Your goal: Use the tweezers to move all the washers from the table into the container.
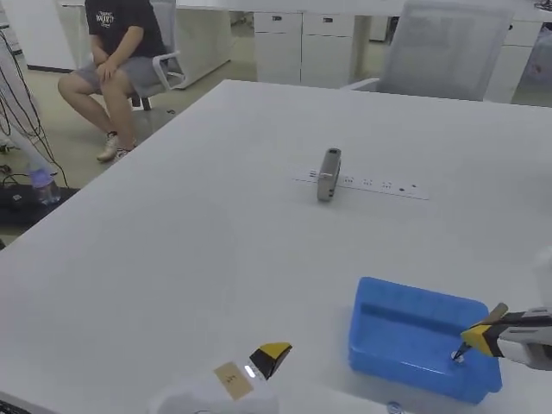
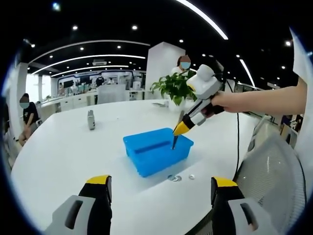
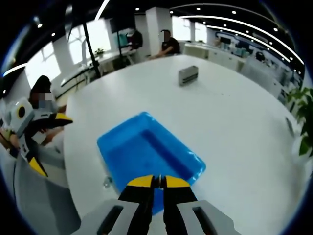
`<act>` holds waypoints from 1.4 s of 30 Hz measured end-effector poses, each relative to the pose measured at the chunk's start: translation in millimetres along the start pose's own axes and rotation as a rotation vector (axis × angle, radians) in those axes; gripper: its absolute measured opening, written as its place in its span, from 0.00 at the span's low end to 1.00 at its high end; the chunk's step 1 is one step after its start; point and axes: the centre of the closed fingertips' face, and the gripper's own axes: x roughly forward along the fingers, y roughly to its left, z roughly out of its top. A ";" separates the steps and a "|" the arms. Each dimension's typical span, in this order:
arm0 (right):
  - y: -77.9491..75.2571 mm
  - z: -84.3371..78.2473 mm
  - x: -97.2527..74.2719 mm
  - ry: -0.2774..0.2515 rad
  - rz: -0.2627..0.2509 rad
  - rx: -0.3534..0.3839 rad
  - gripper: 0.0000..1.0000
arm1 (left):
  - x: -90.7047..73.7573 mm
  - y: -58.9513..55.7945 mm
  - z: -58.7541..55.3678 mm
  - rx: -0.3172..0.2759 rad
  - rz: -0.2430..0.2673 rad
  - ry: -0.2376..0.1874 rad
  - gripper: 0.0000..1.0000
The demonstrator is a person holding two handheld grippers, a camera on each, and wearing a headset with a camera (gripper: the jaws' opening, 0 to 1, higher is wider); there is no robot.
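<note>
- Black, yellow-tipped left tongs (image 2: 159,188) rise at the bottom of the left gripper view, spread wide and holding nothing; the head view's lower edge cuts them off.
- White, yellow-tipped right tongs (image 2: 182,129), held in a hand (image 2: 230,102), are pressed together on thin dark metal tweezers (image 2: 174,140).
- The tweezers' tip points down inside the shallow blue plastic container (image 2: 146,154), near one end wall.
- Whether that tip carries anything is too small to tell.
- One small round metal washer (image 2: 173,177) lies on the white desk (image 2: 73,147), just beside the container's near wall, between it and the left tongs.
- A pale speck (image 2: 191,176) next to the washer is too small to identify.
- In the right gripper view the closed jaws hide the tweezers.
</note>
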 end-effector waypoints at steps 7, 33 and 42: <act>-2.8 -2.0 1.4 0.018 -0.010 -0.027 0.03 | 0.0 1.4 -1.2 -0.004 0.006 0.004 0.85; 72.3 32.0 -40.4 -0.098 0.101 -0.169 0.02 | 1.4 -1.7 -5.4 0.010 -0.010 0.030 0.83; 100.7 11.9 -14.4 -0.047 0.200 -0.222 0.02 | 1.1 -1.3 -5.5 0.023 -0.005 0.033 0.82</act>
